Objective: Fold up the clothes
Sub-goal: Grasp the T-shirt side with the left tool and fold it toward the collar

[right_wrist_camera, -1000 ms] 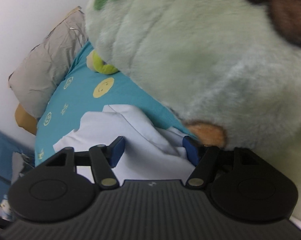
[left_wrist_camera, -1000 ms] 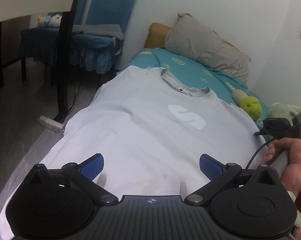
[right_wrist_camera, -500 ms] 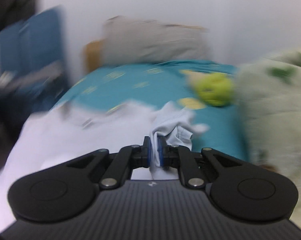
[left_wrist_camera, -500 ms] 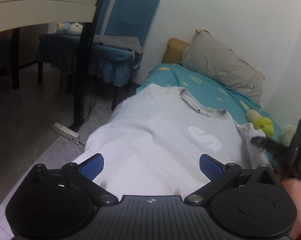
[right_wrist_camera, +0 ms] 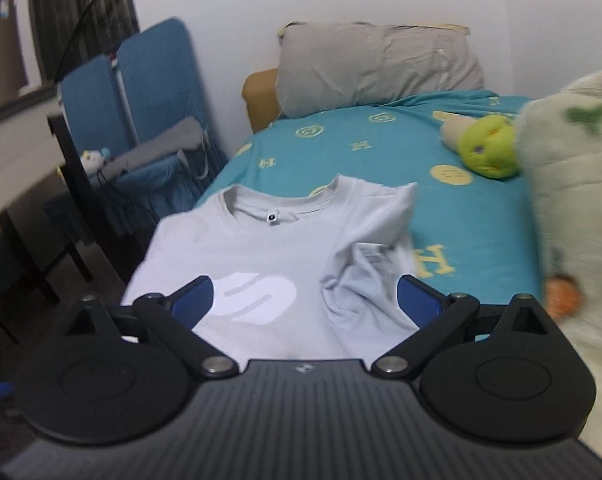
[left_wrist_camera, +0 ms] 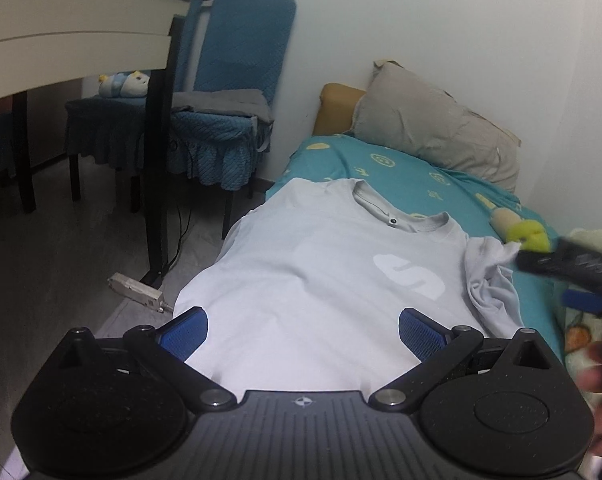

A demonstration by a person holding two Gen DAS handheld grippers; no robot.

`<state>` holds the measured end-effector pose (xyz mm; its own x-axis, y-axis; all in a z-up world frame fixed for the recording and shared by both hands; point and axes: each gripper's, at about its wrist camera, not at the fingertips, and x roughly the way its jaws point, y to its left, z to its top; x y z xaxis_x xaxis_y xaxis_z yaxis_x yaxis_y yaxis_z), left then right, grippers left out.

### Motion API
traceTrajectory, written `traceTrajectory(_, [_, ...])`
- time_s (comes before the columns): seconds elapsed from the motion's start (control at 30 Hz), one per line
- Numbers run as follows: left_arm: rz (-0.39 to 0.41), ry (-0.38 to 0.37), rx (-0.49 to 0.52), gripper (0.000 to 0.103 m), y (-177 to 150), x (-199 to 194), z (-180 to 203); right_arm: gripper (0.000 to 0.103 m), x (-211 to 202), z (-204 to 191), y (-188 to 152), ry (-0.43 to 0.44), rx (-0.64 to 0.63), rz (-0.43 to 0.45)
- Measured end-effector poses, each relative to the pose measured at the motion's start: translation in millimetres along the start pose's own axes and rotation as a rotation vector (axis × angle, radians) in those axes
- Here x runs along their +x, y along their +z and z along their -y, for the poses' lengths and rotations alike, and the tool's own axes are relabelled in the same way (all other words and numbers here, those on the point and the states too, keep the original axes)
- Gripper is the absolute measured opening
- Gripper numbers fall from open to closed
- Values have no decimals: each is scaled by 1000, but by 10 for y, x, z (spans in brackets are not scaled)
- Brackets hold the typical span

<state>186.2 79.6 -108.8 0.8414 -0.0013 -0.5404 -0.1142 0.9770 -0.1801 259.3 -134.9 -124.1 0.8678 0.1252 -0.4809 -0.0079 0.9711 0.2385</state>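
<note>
T-shirt [right_wrist_camera: 261, 248] lies flat on teal bedsheet [right_wrist_camera: 473, 208] (sleeve [right_wrist_camera: 365, 280] folded inward).

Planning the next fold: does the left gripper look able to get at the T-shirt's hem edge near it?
Probably yes. The left gripper hangs open over the near part of the T-shirt, nothing lying between; the right gripper, jaws opening, sits off by the folded-in sleeve.

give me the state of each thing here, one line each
t-shirt: spread face up on the bed, collar away from the cameras
right sleeve: folded in over the chest, crumpled
left gripper: open, empty, over the hem
right gripper: jaws opening, nothing gripped
pillow: propped against the wall
</note>
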Motion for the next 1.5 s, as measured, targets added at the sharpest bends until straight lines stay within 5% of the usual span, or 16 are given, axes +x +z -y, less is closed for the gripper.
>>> traceTrajectory(0.2, [16, -32, 107, 102, -92, -106, 176, 100, -953, 143, 72, -76, 72, -69])
traceTrajectory(0.33, [27, -54, 223, 102, -204, -216, 383, 100, -1608, 288, -25, -20, 154, 11])
traceTrajectory(0.47, [31, -89, 332, 102, -340, -277, 609, 100, -1888, 452, -143, -74, 190, 84])
traceTrajectory(0.73, [23, -137, 537, 95, -355, 139, 1352, 100, -1863, 911, -39, -133, 264, 175])
traceTrajectory(1.03, [54, -166, 827, 86, -193, 1300, 2700, 100, -1659, 1365, -57, -254, 334, 191])
traceTrajectory(1.17, [8, -152, 998, 69, -286, 1800, 3049, 100, -1476, 1379, -48, -299, 283, 186])
traceTrajectory(1.27, [-44, -174, 1102, 46, -369, 2040, 3091, 100, -1351, 1399, -64, -285, 279, 156])
traceTrajectory(1.33, [-47, -217, 1036, 24, -266, 2032, 2988, 100, -1298, 1401, -79, -282, 280, 141])
traceTrajectory(1.5, [-15, -269, 608, 15, 186, 1922, 2406, 100, -1275, 1356, -102, -282, 287, 130])
